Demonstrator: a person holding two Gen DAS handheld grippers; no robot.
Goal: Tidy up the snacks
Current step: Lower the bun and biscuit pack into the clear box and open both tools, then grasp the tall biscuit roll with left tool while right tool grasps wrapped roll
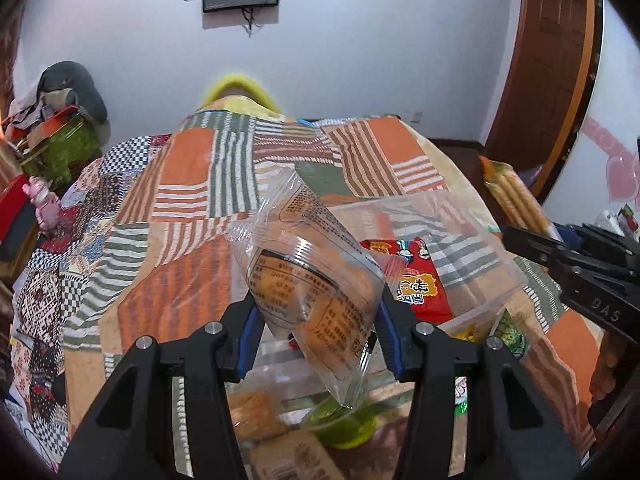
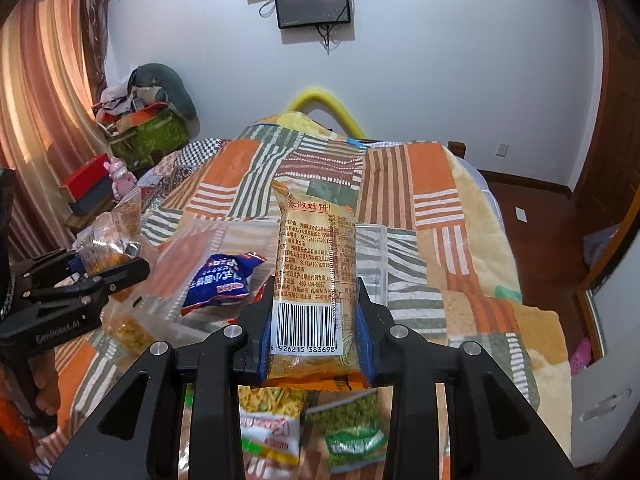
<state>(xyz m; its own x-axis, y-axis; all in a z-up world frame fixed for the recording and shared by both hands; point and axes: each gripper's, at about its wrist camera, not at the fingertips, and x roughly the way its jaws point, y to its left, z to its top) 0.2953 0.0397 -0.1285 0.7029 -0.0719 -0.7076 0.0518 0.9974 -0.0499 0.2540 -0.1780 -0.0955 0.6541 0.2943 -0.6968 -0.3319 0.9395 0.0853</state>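
Fingers on my left gripper (image 1: 316, 320) clench a clear plastic packet of orange biscuits (image 1: 312, 280); those on my right gripper (image 2: 316, 320) clench a tall golden cracker packet (image 2: 314, 280). Beyond both sits a clear plastic box (image 1: 480, 248) on the patchwork bed (image 2: 420, 184), probably holding a red snack bag (image 1: 416, 276).

Between the left gripper's (image 1: 316, 320) matt black plastic fingers, a clear glossy film packet (image 1: 312, 280) is glinting. The right gripper (image 2: 314, 320) is pinching a shiny orange foil wrapper (image 2: 314, 272) above woven patchwork cloth (image 2: 420, 184).
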